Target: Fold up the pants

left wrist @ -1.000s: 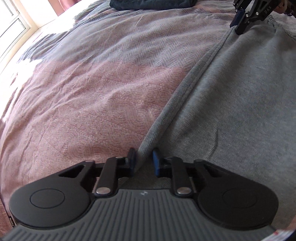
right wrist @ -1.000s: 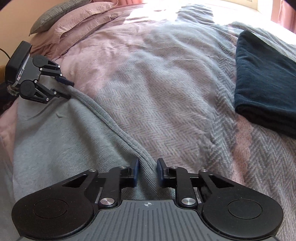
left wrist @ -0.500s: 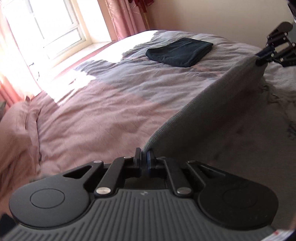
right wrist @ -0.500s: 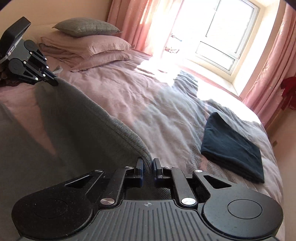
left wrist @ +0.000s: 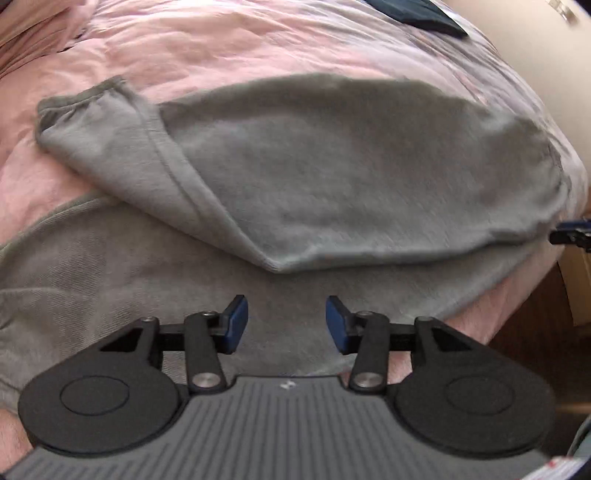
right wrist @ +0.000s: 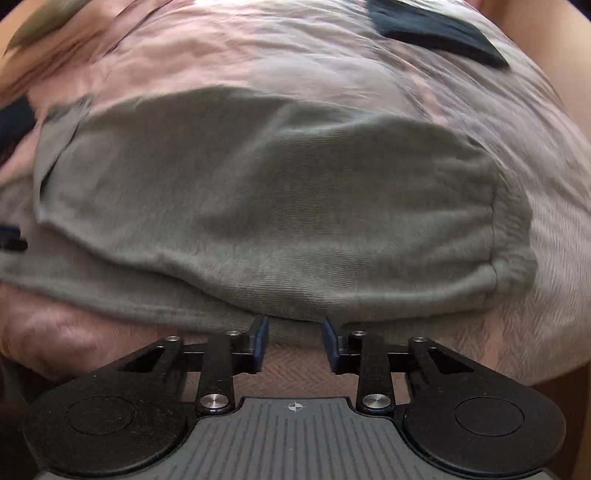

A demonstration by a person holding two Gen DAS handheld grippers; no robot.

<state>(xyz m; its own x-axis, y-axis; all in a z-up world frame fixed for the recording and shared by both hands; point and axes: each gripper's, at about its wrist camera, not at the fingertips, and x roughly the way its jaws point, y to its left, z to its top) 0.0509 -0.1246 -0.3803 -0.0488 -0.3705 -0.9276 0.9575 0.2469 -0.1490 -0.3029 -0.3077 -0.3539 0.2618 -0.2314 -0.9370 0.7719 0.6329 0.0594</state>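
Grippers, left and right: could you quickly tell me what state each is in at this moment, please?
Left gripper: jaws opening, nothing between them, above the grey pants.
Right gripper: jaws opening, nothing gripped, at the pants' near edge.

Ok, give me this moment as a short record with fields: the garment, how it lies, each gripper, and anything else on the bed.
garment: grey pants
state: folded over on itself, upper layer lying on lower layer, on the pink and grey bedcover
cuff: elastic leg end at far left in the left wrist view
left gripper: jaws opening, nothing between the pads, above the lower layer
right gripper: jaws opening, nothing clamped, at the near edge of the pants
other item: dark folded cloth at the far side
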